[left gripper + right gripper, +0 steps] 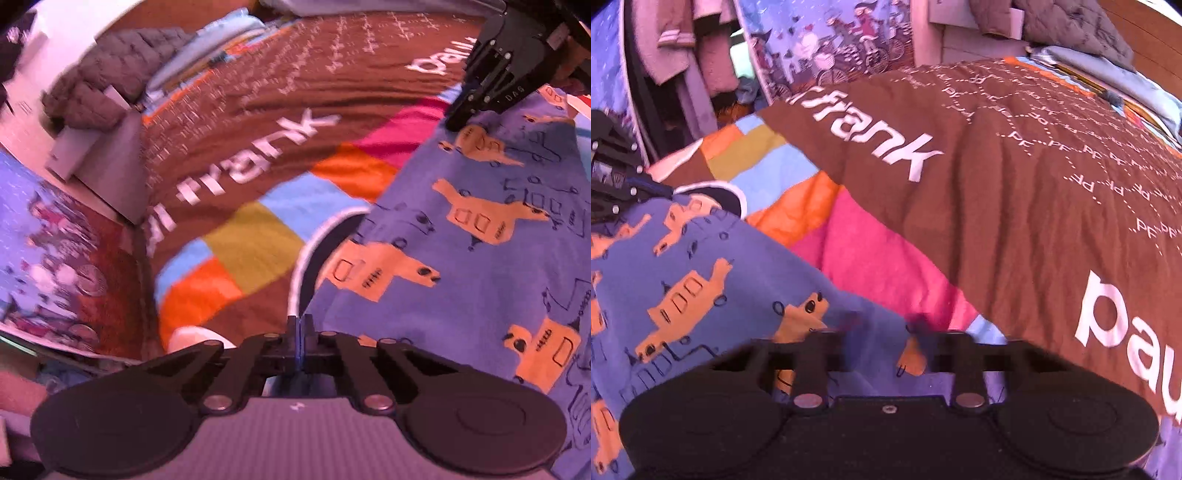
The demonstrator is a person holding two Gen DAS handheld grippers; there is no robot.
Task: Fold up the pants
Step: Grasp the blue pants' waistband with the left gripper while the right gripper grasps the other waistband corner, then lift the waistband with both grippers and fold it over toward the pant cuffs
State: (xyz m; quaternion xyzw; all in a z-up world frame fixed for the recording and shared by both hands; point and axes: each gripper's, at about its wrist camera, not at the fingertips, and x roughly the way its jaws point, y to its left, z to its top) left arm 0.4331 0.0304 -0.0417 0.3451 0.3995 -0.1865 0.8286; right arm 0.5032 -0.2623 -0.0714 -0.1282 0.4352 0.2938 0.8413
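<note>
A: Laid out where?

B: Blue-violet cloth pants (461, 258) printed with orange boxy figures, spread flat over a brown quilted bedspread (258, 92) with white lettering and bright colour blocks. Pink, orange and pale blue patches just beyond the pants' edge.

A: And the left tongs?

B: Black left tongs (300, 326), pressed together at one corner of the pants, with a sliver of blue cloth clamped between the pads.

A: The right tongs?

B: Black right tongs (455, 123), set down further along the same edge of the pants, well apart from the left pair. Tips drawn together in the left wrist view, smeared by blur in the right wrist view. No telling whether any cloth is caught there.

A: Anything else around?

B: Well away from the pants, a grey quilted jacket (122, 74) heaped at the far end of the bed, next to folded pale blue bedding (221, 48). Further off, past the bed's side, a bicycle-print panel (842, 44) and hanging pink garments (713, 55).
</note>
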